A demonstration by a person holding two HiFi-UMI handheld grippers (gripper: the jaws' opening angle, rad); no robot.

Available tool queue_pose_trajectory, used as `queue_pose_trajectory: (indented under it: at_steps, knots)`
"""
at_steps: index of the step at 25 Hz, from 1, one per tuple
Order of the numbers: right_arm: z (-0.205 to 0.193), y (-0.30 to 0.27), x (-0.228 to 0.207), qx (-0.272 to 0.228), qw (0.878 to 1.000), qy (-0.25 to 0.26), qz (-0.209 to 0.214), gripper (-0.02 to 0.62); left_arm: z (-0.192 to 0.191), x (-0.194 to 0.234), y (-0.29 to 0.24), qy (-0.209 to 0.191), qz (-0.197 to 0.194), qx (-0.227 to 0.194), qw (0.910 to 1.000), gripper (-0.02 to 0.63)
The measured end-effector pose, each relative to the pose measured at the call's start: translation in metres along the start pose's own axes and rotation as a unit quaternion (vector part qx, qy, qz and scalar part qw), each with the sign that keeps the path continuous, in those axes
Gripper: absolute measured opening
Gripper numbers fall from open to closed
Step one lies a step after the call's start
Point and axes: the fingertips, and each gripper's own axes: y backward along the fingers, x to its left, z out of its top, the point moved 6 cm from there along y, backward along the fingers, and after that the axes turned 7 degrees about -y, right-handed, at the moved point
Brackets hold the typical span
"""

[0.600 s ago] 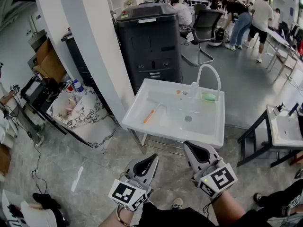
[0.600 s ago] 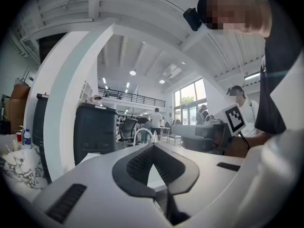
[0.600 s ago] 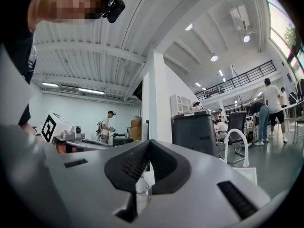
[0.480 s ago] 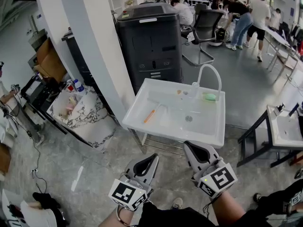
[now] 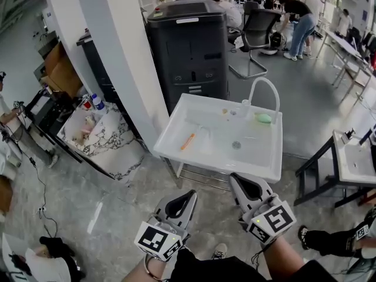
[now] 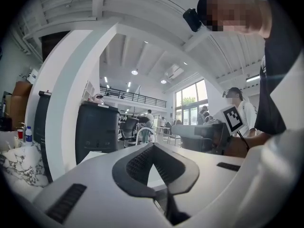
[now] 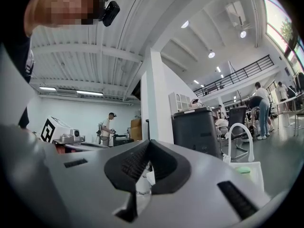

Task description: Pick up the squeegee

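Barely anything moved; my left gripper and right gripper stay clenched, empty, short of the sink; the squeegee inside awaits.

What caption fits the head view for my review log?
Left tool and right tool, both shut and empty, held short of a white plastic sink containing an orange-handled squeegee.

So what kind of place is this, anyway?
Most likely an open-plan lab or workshop hall: a white sink stands free on a metal frame on a bare floor, a second sink sits nearby, and people are busy in the background beyond an office chair.
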Motion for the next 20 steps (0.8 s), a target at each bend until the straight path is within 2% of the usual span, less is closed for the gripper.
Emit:
queue_pose_trajectory:
  at_steps: [8, 20]
  knots:
    - [-0.003, -0.036, 0.013, 0.001, 1.000, -0.008, -0.004, 0.017, -0.003, 0.035, 0.012, 0.002, -0.012, 0.003, 0.9999, 0.014]
    - [-0.006, -0.109, 0.040, -0.007, 0.999, -0.006, -0.036, 0.017, -0.004, 0.122, 0.035, 0.005, -0.035, -0.004, 0.9994, 0.014]
